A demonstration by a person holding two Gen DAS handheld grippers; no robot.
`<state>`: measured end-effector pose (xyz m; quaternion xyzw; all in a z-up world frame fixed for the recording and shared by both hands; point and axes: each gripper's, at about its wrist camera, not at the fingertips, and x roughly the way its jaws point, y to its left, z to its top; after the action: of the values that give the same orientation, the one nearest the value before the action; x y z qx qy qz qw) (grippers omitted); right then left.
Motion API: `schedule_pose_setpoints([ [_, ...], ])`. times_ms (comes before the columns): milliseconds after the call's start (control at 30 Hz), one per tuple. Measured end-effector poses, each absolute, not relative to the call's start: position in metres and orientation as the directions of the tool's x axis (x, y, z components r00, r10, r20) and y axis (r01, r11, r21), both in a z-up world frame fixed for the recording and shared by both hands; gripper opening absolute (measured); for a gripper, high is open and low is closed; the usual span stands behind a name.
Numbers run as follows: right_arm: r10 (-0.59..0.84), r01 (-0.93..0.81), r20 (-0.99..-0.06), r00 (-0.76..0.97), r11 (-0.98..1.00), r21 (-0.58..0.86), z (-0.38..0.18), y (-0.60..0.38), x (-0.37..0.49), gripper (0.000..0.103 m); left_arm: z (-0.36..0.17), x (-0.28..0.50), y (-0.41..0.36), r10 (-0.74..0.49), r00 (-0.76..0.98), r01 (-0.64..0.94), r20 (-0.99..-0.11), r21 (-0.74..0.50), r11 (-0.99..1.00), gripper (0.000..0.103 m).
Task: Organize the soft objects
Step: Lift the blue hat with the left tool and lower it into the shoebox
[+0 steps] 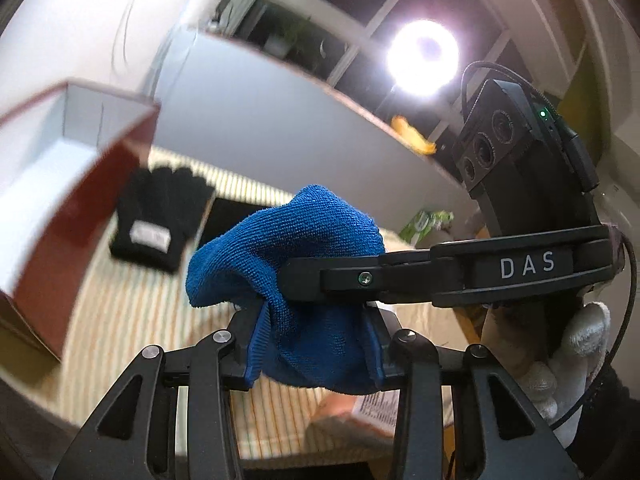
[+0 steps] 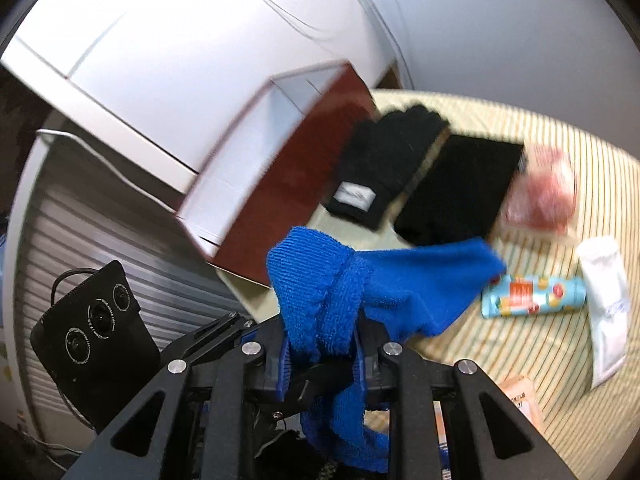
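Observation:
A blue microfibre cloth (image 1: 288,248) hangs bunched above the striped mat, gripped from two sides. My left gripper (image 1: 314,344) is shut on its lower fold. My right gripper (image 1: 296,280) reaches in from the right, held by a white-gloved hand (image 1: 576,344), and pinches the cloth's upper part. In the right wrist view my right gripper (image 2: 320,364) is shut on the blue cloth (image 2: 320,280), and one corner trails out to the right. A pair of black knit gloves (image 2: 384,160) and a folded black cloth (image 2: 460,188) lie on the mat behind.
An open dark red box (image 2: 288,152) with a white inside stands left of the gloves (image 1: 160,208). On the striped mat (image 2: 560,360) lie a pink packet (image 2: 544,196), a light blue snack tube (image 2: 532,296), a white pouch (image 2: 604,308) and an orange packet (image 2: 520,396).

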<state>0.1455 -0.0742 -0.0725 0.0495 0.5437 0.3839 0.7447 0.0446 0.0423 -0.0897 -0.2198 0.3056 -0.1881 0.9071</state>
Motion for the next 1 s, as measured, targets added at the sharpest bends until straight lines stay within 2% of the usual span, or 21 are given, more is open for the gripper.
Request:
schedule_pose_setpoints([
  [333,0.692,-0.633,-0.695,0.194,0.63,0.45,0.012,-0.02,0.138,0.022,-0.018,0.028,0.089,-0.388,0.854,0.229,-0.348,-0.418,0.879,0.036],
  [633,0.763,-0.73,-0.605,0.229,0.545,0.411,0.084,0.04,0.144,0.022,0.041,0.024,0.132,-0.236,0.939,0.16,-0.25,-0.29,0.944,0.036],
  [800,0.776,-0.76,-0.591,0.221,0.517,0.395,0.098,0.074,0.153,0.022,0.05,0.029,0.157,-0.179,0.952,0.106,-0.25,-0.279,0.954,0.036],
  [1000,0.783,-0.758,-0.599,0.167,0.49,0.43,0.082,0.109,0.176,0.022,0.035,0.043,0.184,-0.111,0.946,0.02,-0.305,-0.286,0.958,0.036],
])
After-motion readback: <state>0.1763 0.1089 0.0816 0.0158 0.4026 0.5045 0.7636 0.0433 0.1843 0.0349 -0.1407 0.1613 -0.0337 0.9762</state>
